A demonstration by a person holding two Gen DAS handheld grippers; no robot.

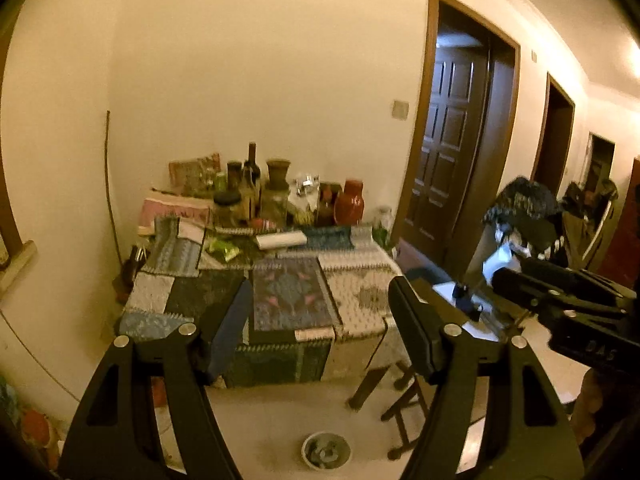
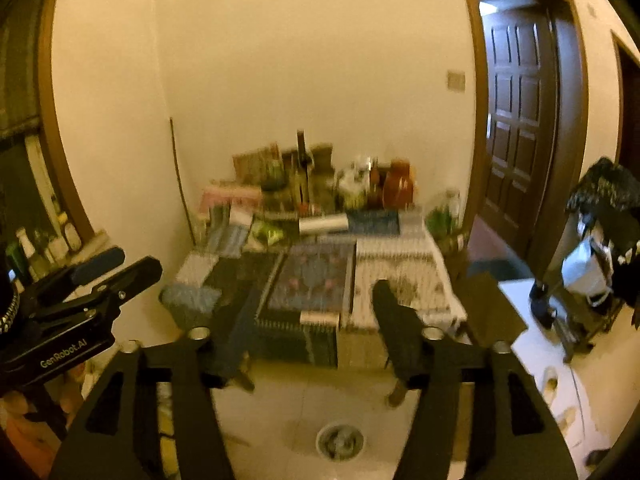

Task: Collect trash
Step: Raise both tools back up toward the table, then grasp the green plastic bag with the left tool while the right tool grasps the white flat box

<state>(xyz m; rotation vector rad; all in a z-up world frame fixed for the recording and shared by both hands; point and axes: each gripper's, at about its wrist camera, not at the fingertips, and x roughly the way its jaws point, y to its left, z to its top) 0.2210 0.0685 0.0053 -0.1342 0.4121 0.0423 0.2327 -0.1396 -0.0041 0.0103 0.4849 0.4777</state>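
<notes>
Both grippers were up in the air and looked across at the table; the left gripper had its jaws apart with nothing between them, and the right gripper had its jaws apart and empty too; I think they were held wide so they were ready to pick something up. Going from left to right, a thin stick leaned on the wall beside the table; then came the table with its patchwork cloth, and its front part was bare, maybe so there was room to work. At the back stood jars, a dark bottle and a red jar, pushed near the wall, likely to keep them out of the way. The trash seemed to be the crumpled green wrapper in the middle of the table, with a white roll just beside it; both were well apart from the grippers. On the floor in front of the table sat a small bowl. Further right was a dark wooden door, then a rack piled with clothes.
</notes>
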